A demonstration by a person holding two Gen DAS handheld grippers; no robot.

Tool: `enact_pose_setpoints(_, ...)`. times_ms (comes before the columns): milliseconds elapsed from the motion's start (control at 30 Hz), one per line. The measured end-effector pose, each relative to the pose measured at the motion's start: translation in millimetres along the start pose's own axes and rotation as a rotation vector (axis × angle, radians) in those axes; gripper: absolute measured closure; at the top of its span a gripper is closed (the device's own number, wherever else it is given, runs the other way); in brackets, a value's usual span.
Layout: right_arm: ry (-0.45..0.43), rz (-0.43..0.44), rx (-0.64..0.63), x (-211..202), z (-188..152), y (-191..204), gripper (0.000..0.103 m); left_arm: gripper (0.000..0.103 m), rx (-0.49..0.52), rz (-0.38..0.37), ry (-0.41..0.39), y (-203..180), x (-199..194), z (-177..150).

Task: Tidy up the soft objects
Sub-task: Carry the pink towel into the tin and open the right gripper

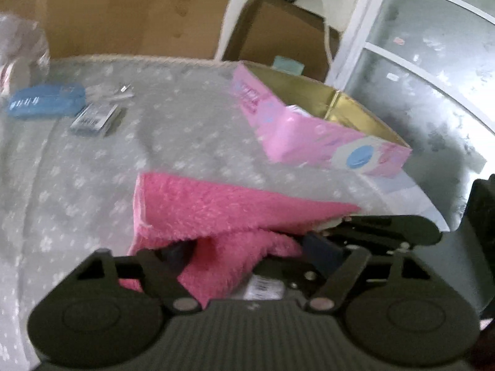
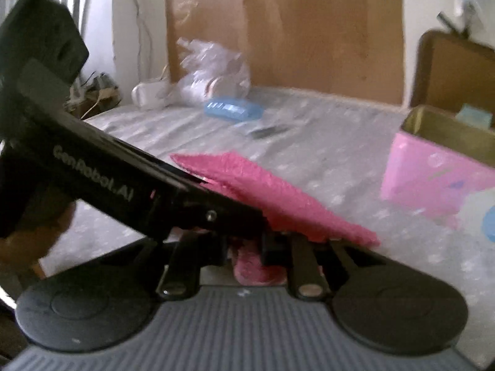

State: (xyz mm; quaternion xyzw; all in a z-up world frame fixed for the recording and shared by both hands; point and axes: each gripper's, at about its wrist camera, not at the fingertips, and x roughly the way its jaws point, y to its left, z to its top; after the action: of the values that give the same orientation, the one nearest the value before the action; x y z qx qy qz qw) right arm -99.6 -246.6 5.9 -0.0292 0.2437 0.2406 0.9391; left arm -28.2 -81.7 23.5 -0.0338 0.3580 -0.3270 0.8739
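A fluffy pink towel (image 1: 216, 210) is held up above a grey flowered bedsheet (image 1: 92, 170). My left gripper (image 1: 244, 247) is shut on one edge of the towel, which drapes over its fingers. In the right wrist view the same towel (image 2: 278, 198) stretches flat between both grippers. My right gripper (image 2: 247, 247) is shut on the towel's near edge, with a fold of pink cloth between its fingers. The left gripper's black body (image 2: 108, 179) reaches in from the left and clamps the towel right next to the right gripper.
An open pink box (image 1: 309, 123) with a gold inside stands on the bed at right, also in the right wrist view (image 2: 433, 173). A blue pack (image 1: 46, 100), a small packet (image 1: 92, 119) and a clear plastic bag (image 2: 213, 65) lie at the back. Brown cardboard (image 2: 309, 31) leans behind.
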Motion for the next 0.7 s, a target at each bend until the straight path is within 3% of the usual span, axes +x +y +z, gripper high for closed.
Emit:
enact_pose_setpoints(100,-0.083,-0.051,0.025,-15,3,-8,0.092,0.034,0.016,-0.044,-0.038,-15,-4,14)
enact_pose_setpoints(433,-0.385,-0.299,-0.049,-65,33,-44,0.093,0.034,0.271,-0.150,-0.215,-109,-2,84)
enact_pose_setpoints(700,-0.474,-0.471,-0.062,-77,57,-111,0.093,0.029,0.399,-0.189,-0.295,-162,46,147)
